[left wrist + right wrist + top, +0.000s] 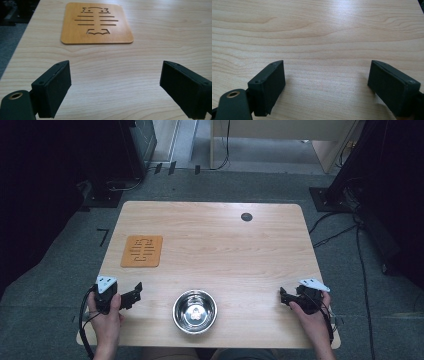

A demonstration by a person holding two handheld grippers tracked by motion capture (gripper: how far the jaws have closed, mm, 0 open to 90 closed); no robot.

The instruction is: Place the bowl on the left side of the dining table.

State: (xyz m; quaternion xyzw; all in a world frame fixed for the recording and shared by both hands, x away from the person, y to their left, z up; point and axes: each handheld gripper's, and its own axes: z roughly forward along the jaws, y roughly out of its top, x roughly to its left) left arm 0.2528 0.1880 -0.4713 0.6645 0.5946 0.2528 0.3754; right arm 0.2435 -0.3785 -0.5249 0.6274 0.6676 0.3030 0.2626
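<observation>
A shiny steel bowl (195, 311) sits near the table's front edge, between my two hands. An orange wooden trivet (142, 251) with a fish-bone cutout lies flat at the left; the left gripper view has the trivet (97, 23) ahead of the jaws. My left gripper (134, 295) rests on the table left of the bowl, open, with bare wood between its pads (53, 88). My right gripper (284, 297) rests at the front right, open too, and its pads (268, 87) have only table between them.
The light wooden table (215, 245) has a dark round grommet (246, 217) near its far edge. Beyond the table lie grey carpet, cables (330, 237) on the right and dark equipment at both back corners.
</observation>
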